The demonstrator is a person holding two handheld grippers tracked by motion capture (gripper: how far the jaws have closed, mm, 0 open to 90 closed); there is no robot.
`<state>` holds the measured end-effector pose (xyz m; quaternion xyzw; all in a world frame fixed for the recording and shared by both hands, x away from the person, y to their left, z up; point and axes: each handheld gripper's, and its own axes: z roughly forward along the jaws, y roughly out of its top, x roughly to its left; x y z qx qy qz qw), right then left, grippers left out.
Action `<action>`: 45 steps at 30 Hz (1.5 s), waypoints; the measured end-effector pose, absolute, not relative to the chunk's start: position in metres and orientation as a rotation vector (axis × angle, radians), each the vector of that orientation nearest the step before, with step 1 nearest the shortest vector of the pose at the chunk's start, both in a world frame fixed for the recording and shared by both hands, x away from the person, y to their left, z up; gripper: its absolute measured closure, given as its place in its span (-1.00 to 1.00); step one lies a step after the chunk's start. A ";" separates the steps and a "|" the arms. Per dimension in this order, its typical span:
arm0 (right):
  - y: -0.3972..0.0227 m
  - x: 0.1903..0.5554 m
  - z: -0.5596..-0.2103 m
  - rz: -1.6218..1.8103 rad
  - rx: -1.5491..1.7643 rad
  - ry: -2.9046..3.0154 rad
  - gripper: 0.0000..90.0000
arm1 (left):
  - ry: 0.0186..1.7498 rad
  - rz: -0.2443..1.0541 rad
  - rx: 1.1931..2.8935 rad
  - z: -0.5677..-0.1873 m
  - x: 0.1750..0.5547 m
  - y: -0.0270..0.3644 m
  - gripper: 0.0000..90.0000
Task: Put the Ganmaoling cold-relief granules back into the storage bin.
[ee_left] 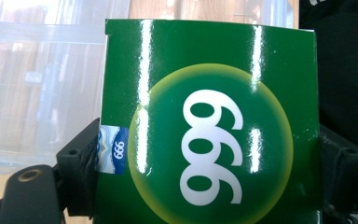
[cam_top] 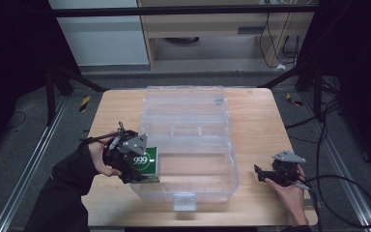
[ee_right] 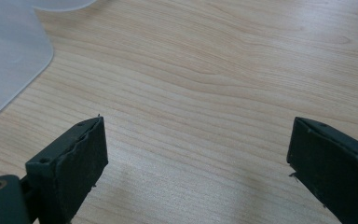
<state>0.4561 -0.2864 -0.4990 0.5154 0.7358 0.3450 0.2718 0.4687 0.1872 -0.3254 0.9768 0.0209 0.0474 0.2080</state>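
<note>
On the wooden table [cam_top: 256, 116], keep your left gripper [cam_top: 131, 162] clamped on the green box [cam_top: 147, 164], lift it over the clear bin's [cam_top: 232, 169] wall and lower it slowly, while your right gripper [cam_top: 265, 175] rests with jaws apart, holding nothing.

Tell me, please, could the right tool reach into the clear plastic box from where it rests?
Probably yes. The right tool lies open on the table beside the clear plastic box, whose lid is folded back. The green carton in the left tool sits at the far wall.
</note>
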 end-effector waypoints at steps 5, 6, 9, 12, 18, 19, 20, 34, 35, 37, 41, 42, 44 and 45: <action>-0.286 0.456 -0.499 0.927 1.386 1.983 -0.88 | 0.028 0.130 2.708 -0.331 0.473 0.183 -0.67; -0.286 0.456 -0.499 0.926 1.387 1.984 -0.88 | 0.033 0.127 2.708 -0.332 0.473 0.182 -0.67; -0.286 0.456 -0.499 0.927 1.387 1.985 -0.88 | 0.050 0.120 2.732 -0.334 0.474 0.182 -0.67; -0.286 0.456 -0.500 0.925 1.387 1.987 -0.88 | 0.047 0.117 2.740 -0.337 0.475 0.181 -0.67; -0.286 0.457 -0.500 0.920 1.384 1.989 -0.88 | 0.053 0.108 2.743 -0.343 0.477 0.181 -0.67; -0.286 0.457 -0.500 0.919 1.383 1.990 -0.88 | 0.057 0.104 2.746 -0.345 0.477 0.181 -0.67; -0.286 0.457 -0.500 0.918 1.383 1.991 -0.88 | 0.053 0.102 2.750 -0.346 0.478 0.181 -0.67; -0.285 0.457 -0.500 0.917 1.383 1.994 -0.88 | 0.034 0.081 2.716 -0.355 0.476 0.179 -0.67; -0.285 0.457 -0.501 0.915 1.380 1.994 -0.88 | 0.034 0.081 2.715 -0.356 0.476 0.178 -0.67; -0.285 0.457 -0.501 0.916 1.380 1.993 -0.88 | 0.031 0.079 2.715 -0.357 0.475 0.178 -0.67; -0.285 0.457 -0.501 0.914 1.377 1.999 -0.88 | 0.031 0.081 2.712 -0.357 0.475 0.178 -0.66; -0.285 0.457 -0.501 0.913 1.377 2.000 -0.88 | 0.031 0.081 2.711 -0.357 0.475 0.178 -0.66; -0.285 0.457 -0.501 0.912 1.376 2.001 -0.88 | 0.036 0.081 2.708 -0.357 0.474 0.178 -0.66; -0.285 0.457 -0.501 0.912 1.379 2.001 -0.88 | 0.037 0.081 2.707 -0.357 0.474 0.178 -0.66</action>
